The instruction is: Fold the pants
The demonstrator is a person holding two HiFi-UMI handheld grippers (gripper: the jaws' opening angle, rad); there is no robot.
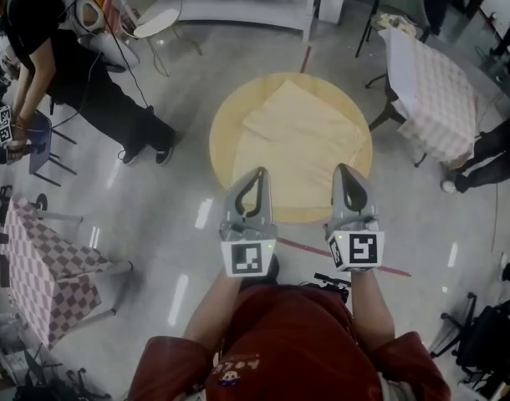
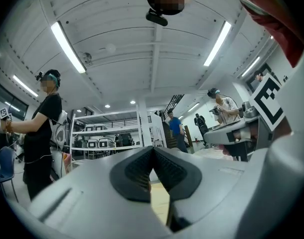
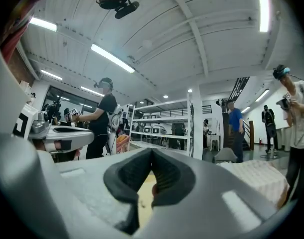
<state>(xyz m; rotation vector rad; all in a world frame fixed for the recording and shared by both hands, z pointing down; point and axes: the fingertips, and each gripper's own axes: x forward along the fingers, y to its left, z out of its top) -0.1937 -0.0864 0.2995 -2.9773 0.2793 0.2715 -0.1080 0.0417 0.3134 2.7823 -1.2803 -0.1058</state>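
The cream pants (image 1: 301, 140) lie folded into a flat packet on the round wooden table (image 1: 224, 119). My left gripper (image 1: 257, 175) hovers at the table's near edge, over the packet's near left corner, shut with nothing in it. My right gripper (image 1: 344, 170) is level with it at the packet's near right side, also shut and empty. In the left gripper view the dark pads (image 2: 142, 171) meet at the tip, and the pale table top shows below them. The right gripper view shows its pads (image 3: 164, 173) closed together the same way.
A person in black (image 1: 63, 65) stands at the far left holding another gripper. Checkered-cloth tables stand at the left (image 1: 46, 266) and at the far right (image 1: 435, 90). White shelving (image 1: 238, 2) is behind the round table, with chairs (image 1: 405, 7) around.
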